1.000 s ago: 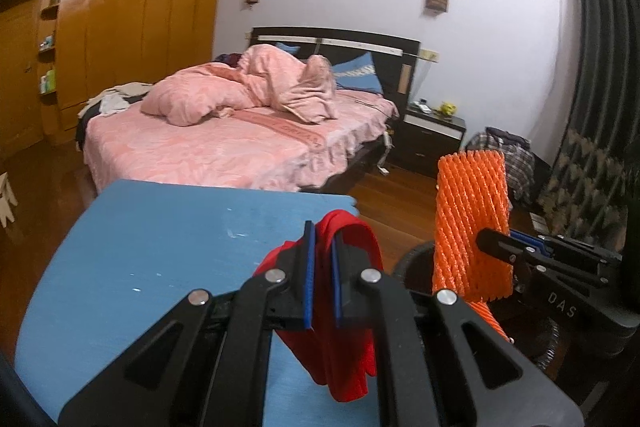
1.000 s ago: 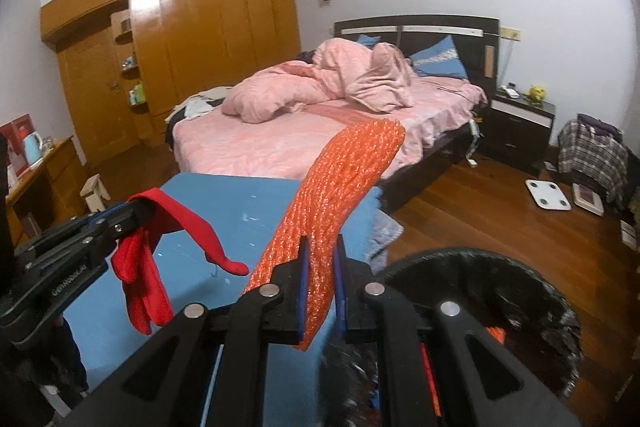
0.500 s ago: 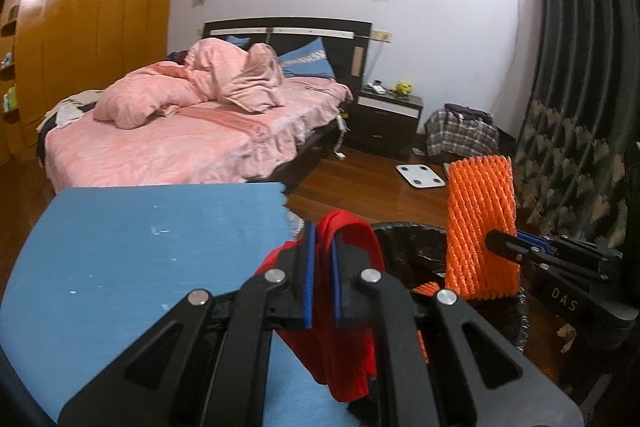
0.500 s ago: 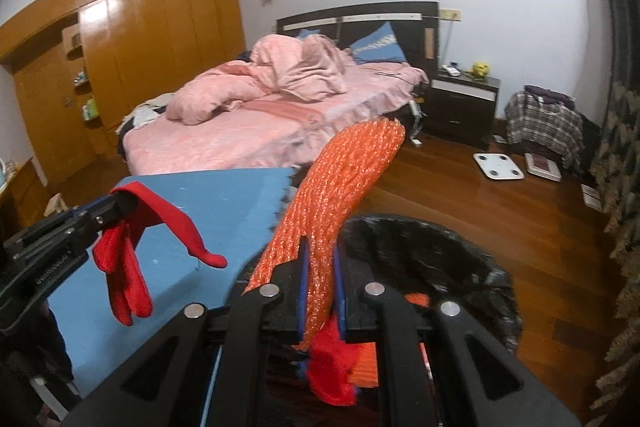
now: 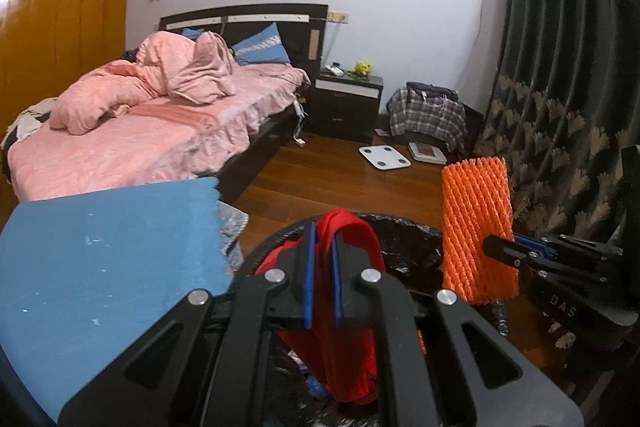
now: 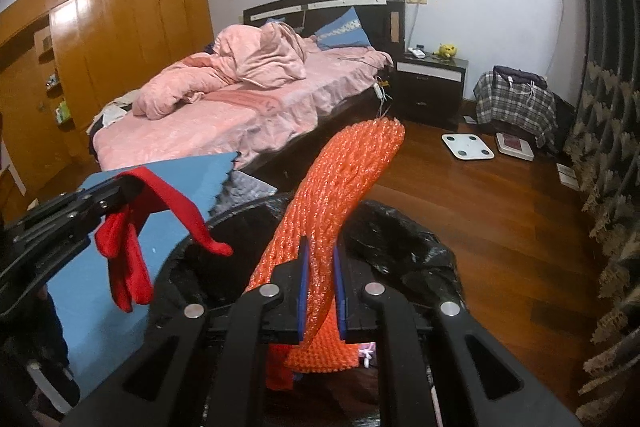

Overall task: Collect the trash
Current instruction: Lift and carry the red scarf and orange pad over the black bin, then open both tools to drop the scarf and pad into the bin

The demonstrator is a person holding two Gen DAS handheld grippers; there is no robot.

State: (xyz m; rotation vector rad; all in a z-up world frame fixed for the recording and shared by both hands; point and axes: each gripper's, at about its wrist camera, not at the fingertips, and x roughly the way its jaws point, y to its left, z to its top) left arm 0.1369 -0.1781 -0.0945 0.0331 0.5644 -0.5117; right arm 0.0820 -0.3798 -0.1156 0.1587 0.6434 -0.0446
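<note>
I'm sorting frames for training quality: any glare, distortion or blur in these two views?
Left wrist view: strong fisheye bending of the dark pleated curtain; black corner vignetting; the red cloth glove in the left gripper looks sharp. Right wrist view: lamp glare on the glossy wooden wardrobe; the orange foam net sleeve in the right gripper is slightly soft.

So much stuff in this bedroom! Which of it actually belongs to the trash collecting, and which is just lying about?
Part of the job:
- red cloth, clamped in the left gripper
- orange foam net, clamped in the right gripper
- black-lined trash bin below both

Just lying about:
- bed
- blue mat
- white scale
- nightstand
- plaid bag
</note>
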